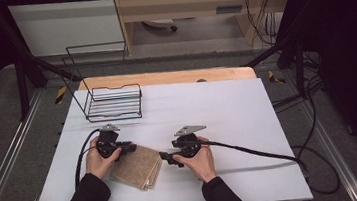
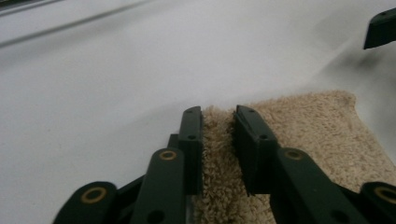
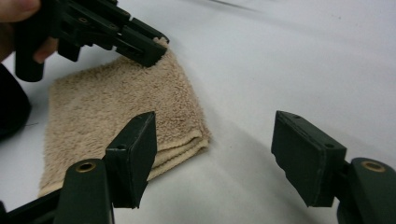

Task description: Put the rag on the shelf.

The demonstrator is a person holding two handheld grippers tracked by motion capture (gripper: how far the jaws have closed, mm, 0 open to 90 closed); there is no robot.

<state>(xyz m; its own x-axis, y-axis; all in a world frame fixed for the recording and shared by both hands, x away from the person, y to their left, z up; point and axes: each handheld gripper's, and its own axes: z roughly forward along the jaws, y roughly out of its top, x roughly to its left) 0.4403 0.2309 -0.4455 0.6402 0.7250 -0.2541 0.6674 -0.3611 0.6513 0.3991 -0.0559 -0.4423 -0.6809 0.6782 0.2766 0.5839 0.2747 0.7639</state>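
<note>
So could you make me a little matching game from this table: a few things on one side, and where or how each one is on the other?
Things:
1. left tool
2. right tool
3. beige towel
4. wire rack

States or places:
A. standing at the far left of the white table
B. lying folded between the two hands
C. jaws apart, nothing between them
D. jaws pinching the towel's edge

Pairs: 1-D, 2-C, 3-B, 4-A
</note>
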